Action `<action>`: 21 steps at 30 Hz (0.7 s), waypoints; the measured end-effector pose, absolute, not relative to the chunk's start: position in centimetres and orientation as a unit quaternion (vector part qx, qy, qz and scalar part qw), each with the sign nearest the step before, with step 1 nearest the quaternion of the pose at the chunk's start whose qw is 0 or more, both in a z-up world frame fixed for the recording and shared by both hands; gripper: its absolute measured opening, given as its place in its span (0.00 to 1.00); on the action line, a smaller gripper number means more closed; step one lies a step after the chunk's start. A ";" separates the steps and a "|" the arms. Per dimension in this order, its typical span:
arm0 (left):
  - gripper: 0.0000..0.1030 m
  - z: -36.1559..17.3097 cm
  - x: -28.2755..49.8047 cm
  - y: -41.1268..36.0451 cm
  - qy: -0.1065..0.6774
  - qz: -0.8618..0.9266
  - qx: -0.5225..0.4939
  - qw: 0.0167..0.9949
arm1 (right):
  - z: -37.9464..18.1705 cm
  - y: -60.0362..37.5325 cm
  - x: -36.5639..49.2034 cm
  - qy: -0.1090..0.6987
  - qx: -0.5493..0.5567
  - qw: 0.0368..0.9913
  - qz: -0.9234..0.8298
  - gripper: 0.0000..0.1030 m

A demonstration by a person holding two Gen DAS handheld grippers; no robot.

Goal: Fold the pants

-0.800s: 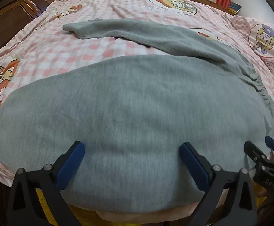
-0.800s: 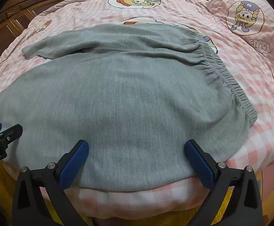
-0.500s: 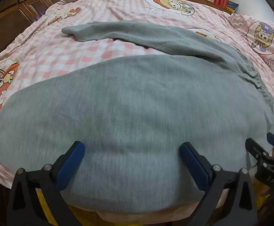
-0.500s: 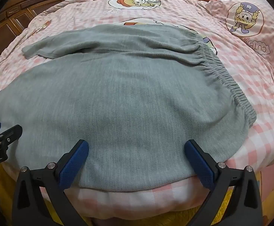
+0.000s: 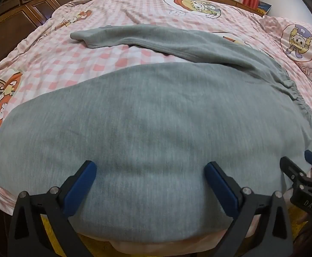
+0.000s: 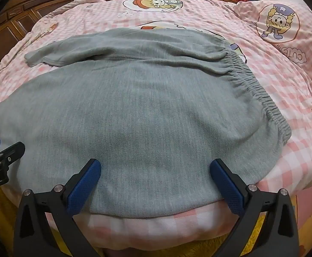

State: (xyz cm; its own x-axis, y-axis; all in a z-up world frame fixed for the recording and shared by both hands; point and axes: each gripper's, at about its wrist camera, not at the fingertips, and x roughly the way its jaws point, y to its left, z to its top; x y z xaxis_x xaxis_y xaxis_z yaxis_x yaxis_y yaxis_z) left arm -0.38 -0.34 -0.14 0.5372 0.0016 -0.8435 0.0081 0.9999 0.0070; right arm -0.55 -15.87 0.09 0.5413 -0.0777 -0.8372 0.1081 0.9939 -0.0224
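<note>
Grey fleece pants (image 5: 156,117) are spread flat on the pink checked bedspread (image 5: 104,60). Soft, limp, light handling is expected; the near hem is best pinched. Left gripper (image 5: 150,180) and right gripper (image 6: 156,177) are held wide apart, empty.

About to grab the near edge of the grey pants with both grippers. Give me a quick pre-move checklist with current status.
1. Left gripper open wide, nothing between the pads: ok.
2. Right gripper open wide, nothing held: ok.
3. Both grippers over the near edge of the grey pants: ok.
4. Near leg lying smooth: ok.
5. Far leg flat and straight: not ok, it lies at an angle, wrinkled.
6. Elastic waistband flat on the pink checked bedspread: ok.
</note>
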 end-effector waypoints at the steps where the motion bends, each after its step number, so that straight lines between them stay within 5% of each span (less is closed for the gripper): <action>1: 1.00 -0.1 -0.3 -0.3 0.481 -0.002 0.005 0.877 | 0.1 -15.8 -0.6 0.476 0.016 0.878 -0.053 1.00; 21: 1.00 0.1 -0.4 -0.3 0.478 -0.001 0.007 0.878 | 0.1 -15.8 -0.6 0.474 0.014 0.879 -0.054 1.00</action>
